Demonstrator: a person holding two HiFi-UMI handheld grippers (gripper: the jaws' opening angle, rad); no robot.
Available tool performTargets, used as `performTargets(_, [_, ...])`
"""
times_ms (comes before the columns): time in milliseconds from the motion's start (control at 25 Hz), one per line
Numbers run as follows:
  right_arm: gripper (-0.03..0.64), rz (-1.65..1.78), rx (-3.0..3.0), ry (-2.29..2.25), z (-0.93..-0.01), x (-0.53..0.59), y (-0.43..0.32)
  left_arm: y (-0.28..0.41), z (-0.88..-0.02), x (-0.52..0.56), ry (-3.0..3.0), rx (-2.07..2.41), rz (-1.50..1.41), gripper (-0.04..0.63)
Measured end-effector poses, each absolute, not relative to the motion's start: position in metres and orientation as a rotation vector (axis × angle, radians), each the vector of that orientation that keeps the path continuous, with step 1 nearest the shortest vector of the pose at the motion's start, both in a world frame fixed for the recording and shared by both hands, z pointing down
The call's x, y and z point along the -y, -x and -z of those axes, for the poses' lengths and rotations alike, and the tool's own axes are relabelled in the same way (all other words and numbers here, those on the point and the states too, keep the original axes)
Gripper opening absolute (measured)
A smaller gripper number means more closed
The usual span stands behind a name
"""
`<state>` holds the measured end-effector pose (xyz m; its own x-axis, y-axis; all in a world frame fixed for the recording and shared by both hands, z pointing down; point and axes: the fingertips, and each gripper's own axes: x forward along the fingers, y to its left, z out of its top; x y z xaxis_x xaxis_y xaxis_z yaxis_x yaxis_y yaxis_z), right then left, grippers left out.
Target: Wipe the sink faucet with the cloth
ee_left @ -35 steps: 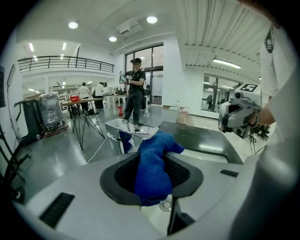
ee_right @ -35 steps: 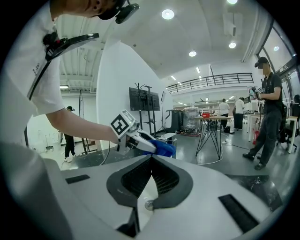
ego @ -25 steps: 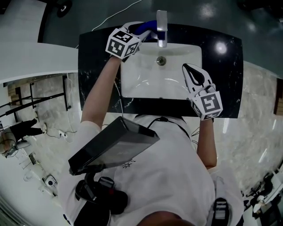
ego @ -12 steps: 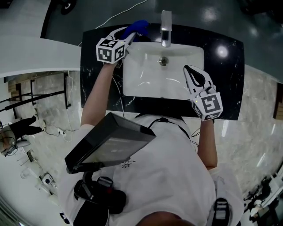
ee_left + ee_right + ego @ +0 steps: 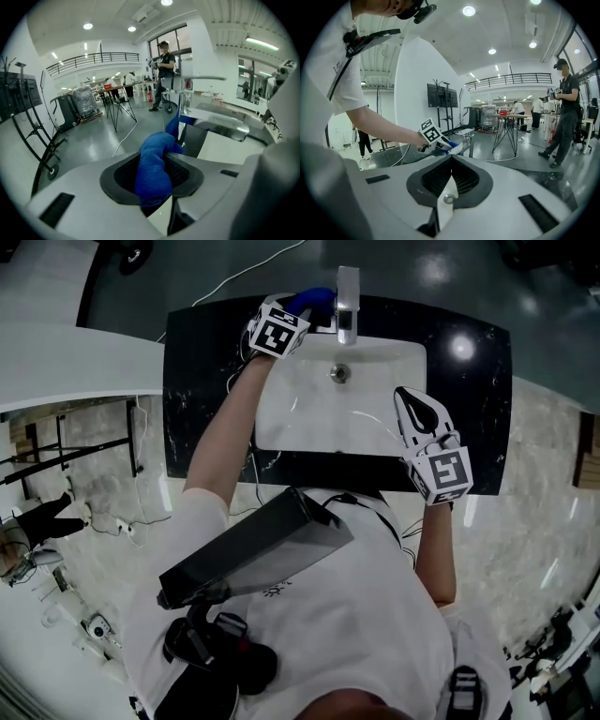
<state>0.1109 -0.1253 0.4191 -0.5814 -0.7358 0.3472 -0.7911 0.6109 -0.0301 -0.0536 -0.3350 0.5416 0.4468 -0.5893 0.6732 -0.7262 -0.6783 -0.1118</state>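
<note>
My left gripper (image 5: 307, 307) is shut on a blue cloth (image 5: 317, 299), which bunches between the jaws in the left gripper view (image 5: 153, 171). The cloth's free end reaches the left side of the chrome faucet (image 5: 345, 306) at the back of the white sink (image 5: 281, 418). In the left gripper view the faucet (image 5: 186, 96) stands just beyond the cloth. My right gripper (image 5: 405, 397) hovers over the sink's right side, shut, with nothing held. In the right gripper view (image 5: 450, 161) its tips meet, and the left gripper (image 5: 440, 140) shows ahead by the faucet.
A black marble counter (image 5: 202, 381) surrounds the sink, and the drain (image 5: 340, 374) sits below the spout. A white cable (image 5: 248, 273) runs on the grey floor behind. A person (image 5: 565, 112) stands far off, and tables and stands fill the room.
The left gripper swung left off the faucet, then came back right and down with the cloth against the faucet's left side. The right gripper has stayed in place.
</note>
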Motion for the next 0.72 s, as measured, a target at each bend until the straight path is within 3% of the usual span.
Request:
performTargets(200, [0.003, -0.273, 2.515, -1.261, -0.424, 0.127, -0.120, 0.031, -0.569, 0.330, -2.511, 1.050, -1.152, 0.124])
performTargets(480, [0.003, -0.279, 2.523, -1.261, -0.424, 0.129, -0.118, 0.011, -0.512, 0.338, -2.615, 0.989, -0.780, 0.124])
performTargets(720, [0.003, -0.270, 2.546, -1.243, -0.423, 0.134, -0.109, 0.010, -0.445, 0.341, -2.752, 1.002, -0.635, 0.124])
